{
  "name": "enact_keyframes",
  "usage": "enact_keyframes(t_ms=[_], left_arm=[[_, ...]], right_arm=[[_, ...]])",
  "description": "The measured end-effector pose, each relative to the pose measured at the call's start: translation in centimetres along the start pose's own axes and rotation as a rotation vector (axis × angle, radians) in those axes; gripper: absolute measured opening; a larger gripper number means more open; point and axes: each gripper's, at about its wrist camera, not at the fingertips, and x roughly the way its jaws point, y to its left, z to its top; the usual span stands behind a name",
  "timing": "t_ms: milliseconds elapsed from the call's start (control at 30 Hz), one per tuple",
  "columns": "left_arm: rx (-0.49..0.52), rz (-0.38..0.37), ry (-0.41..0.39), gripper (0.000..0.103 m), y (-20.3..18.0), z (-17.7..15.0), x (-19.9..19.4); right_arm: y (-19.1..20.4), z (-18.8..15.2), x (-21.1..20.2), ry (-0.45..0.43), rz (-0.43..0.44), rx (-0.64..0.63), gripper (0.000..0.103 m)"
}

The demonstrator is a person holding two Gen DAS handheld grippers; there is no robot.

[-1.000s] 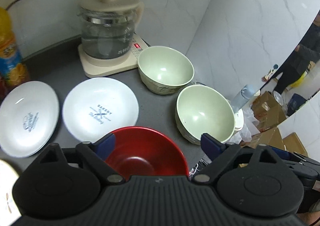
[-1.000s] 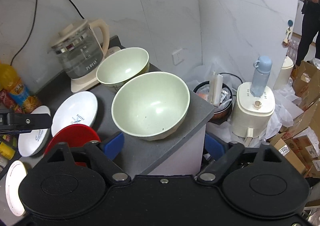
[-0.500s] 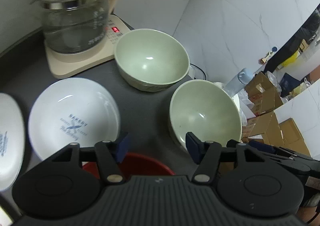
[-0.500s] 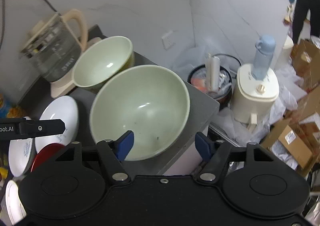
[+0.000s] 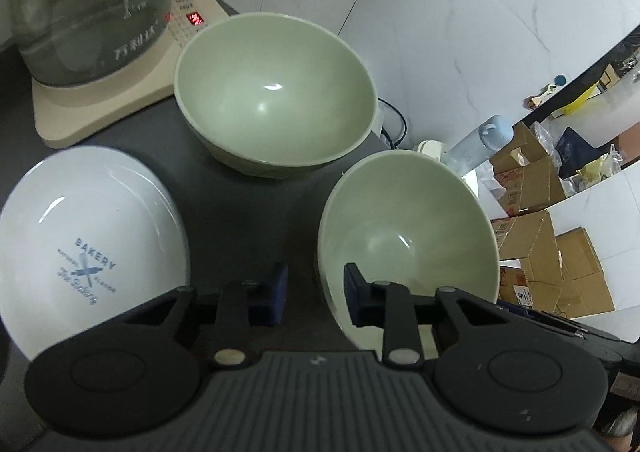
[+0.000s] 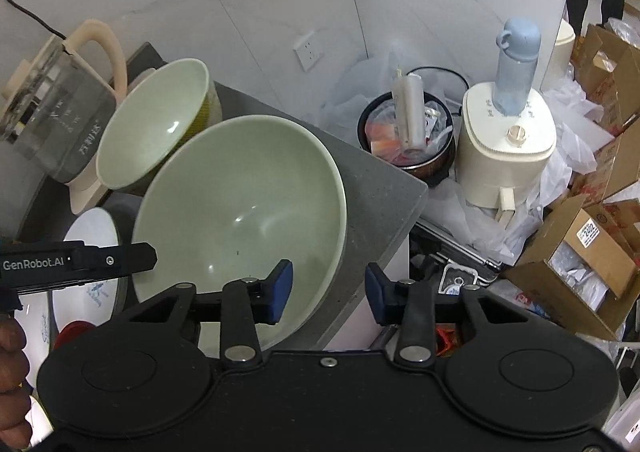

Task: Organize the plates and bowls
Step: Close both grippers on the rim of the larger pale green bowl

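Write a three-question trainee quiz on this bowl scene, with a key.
1. True or false: both grippers straddle the rim of the near green bowl.
2. What does the far green bowl sit beside? A) glass kettle B) toaster C) sink
3. What word is printed on the white plate?

Key: 1 true: the left gripper and right gripper are each open across its rim, one finger inside. 2 A. 3 BAKERY.
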Motion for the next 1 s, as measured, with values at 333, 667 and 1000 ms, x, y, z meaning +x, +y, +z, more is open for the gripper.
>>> enact_keyframes(t_ms=[333,667,1000], left_arm=[[-0.031,-0.015,0.033,0.013,0.3,0.6,1.8],[-0.056,-0.026,0.045,0.009,0.3,0.1,2.3],[-0.096,-0.018,-0.055,0.009,-0.4,-1.0,-2.2]], right_arm=[[0.2,0.3,1.7,0.037,0.006,0.013,0.029],[-0.3,0.2,2.2,0.047,0.025,0.028,0.016],[0.5,0.3,-0.8,-0.006,0.081,-0.036,0.016]])
